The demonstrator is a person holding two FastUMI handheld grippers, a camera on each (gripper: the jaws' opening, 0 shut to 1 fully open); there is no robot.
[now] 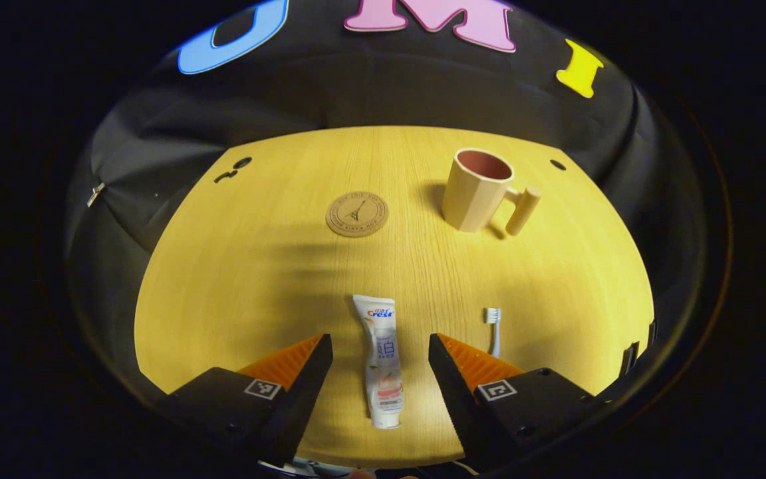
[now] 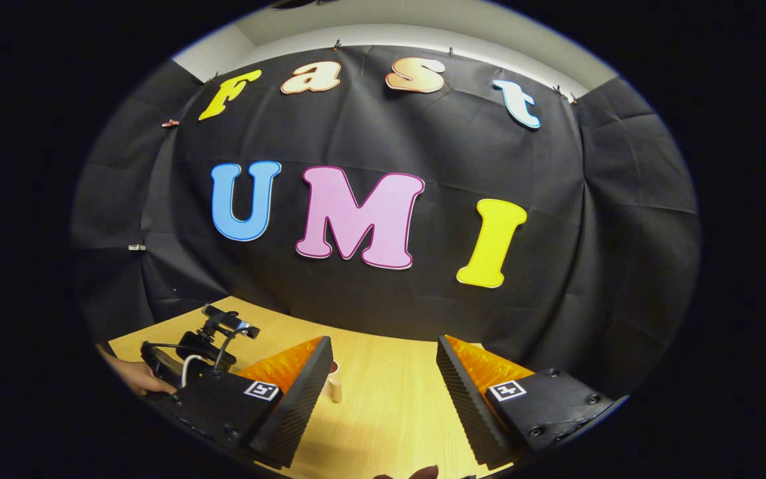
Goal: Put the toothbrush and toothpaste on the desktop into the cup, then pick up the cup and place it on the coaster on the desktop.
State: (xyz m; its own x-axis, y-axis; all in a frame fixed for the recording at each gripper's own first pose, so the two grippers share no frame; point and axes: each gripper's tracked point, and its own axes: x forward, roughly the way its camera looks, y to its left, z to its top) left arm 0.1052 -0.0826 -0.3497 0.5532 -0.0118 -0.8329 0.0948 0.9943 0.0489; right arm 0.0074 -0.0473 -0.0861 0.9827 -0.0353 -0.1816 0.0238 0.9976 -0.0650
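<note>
Left gripper view: the left gripper [image 1: 380, 362] hangs above the wooden desktop [image 1: 237, 279] with its fingers spread wide, pinching nothing. The toothpaste [image 1: 382, 359] lies flat in the gap between the two fingers, cap end nearest the camera, touching neither. The toothbrush [image 1: 493, 329] lies just outside the right-hand finger, its bristled head pointing away. Farther ahead, the round cork coaster [image 1: 357, 213] sits slightly left of the claw's line; the cup [image 1: 478, 189] stands upright ahead to the right, its handle turned outward. In the right gripper view, the right gripper [image 2: 384, 376] is likewise spread and holds nothing, raised toward the booth wall; a small object by its left finger may be the cup's handle.
</note>
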